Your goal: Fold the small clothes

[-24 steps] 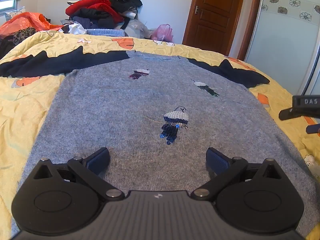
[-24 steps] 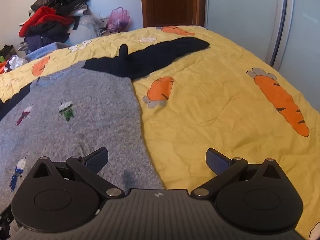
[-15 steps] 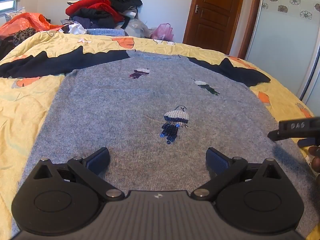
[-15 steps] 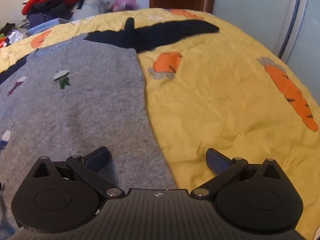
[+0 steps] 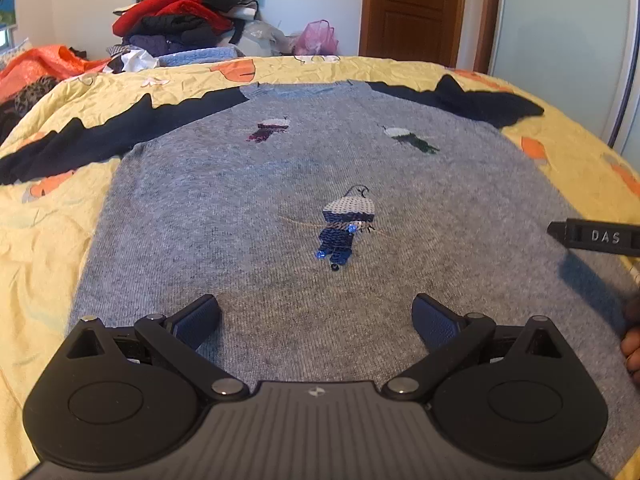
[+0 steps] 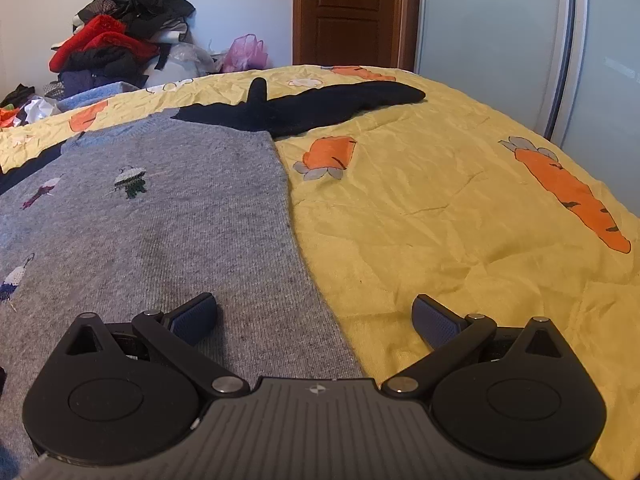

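Note:
A grey knit sweater (image 5: 248, 208) with dark navy sleeves (image 5: 92, 140) and small sequin figures (image 5: 344, 228) lies flat, front up, on the yellow bed. My left gripper (image 5: 316, 322) is open over the sweater's lower middle, nothing between its fingers. The right gripper (image 6: 314, 322) is open too, straddling the sweater's right side edge (image 6: 304, 264) near the hem: one finger over grey knit, the other over the sheet. The sweater (image 6: 152, 216) and its right sleeve (image 6: 320, 108) spread away from it. The right gripper's finger (image 5: 596, 236) and a hand (image 5: 632, 344) show at the left view's right edge.
The bed has a yellow sheet with orange carrot prints (image 6: 572, 196). A pile of clothes (image 5: 188, 20) and a pink bag (image 5: 318, 36) sit beyond the far edge. A wooden door (image 6: 348, 12) and a pale sliding wardrobe (image 6: 500, 40) stand behind.
The right gripper has dropped lower and drawn in toward the sweater's right side edge. The left gripper has barely moved. Both stayed open.

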{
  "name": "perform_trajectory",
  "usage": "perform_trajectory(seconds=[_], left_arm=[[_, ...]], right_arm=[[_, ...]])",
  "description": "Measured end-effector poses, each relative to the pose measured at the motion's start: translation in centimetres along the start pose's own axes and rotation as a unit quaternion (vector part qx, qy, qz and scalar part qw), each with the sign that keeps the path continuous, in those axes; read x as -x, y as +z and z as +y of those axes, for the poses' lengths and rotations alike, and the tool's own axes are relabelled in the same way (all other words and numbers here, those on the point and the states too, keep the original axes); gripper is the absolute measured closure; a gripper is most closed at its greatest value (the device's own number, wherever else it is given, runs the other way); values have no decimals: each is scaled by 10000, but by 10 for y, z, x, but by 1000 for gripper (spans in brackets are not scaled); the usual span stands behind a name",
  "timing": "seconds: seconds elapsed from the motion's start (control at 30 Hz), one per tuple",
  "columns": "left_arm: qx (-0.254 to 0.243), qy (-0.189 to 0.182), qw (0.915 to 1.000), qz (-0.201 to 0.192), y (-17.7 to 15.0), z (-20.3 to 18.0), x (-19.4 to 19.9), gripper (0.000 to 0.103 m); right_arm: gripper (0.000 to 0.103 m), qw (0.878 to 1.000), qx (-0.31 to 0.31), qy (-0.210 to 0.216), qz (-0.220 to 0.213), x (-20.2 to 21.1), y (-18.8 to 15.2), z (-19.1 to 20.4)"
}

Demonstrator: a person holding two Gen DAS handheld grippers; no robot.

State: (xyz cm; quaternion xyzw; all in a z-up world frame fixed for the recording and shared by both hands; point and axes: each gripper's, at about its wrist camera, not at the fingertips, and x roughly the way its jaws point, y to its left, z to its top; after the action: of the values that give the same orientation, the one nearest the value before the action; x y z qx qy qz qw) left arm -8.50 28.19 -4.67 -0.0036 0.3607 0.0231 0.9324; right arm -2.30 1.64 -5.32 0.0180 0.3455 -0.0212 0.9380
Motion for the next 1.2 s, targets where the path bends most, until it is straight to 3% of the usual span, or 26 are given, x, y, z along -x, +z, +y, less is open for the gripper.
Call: perform_trajectory(seconds=[1.2], left_arm=[[-23, 53, 9999, -94, -3, -2, 1, 0]], right_arm=[[0, 10000, 38, 55, -61, 5, -5, 1]])
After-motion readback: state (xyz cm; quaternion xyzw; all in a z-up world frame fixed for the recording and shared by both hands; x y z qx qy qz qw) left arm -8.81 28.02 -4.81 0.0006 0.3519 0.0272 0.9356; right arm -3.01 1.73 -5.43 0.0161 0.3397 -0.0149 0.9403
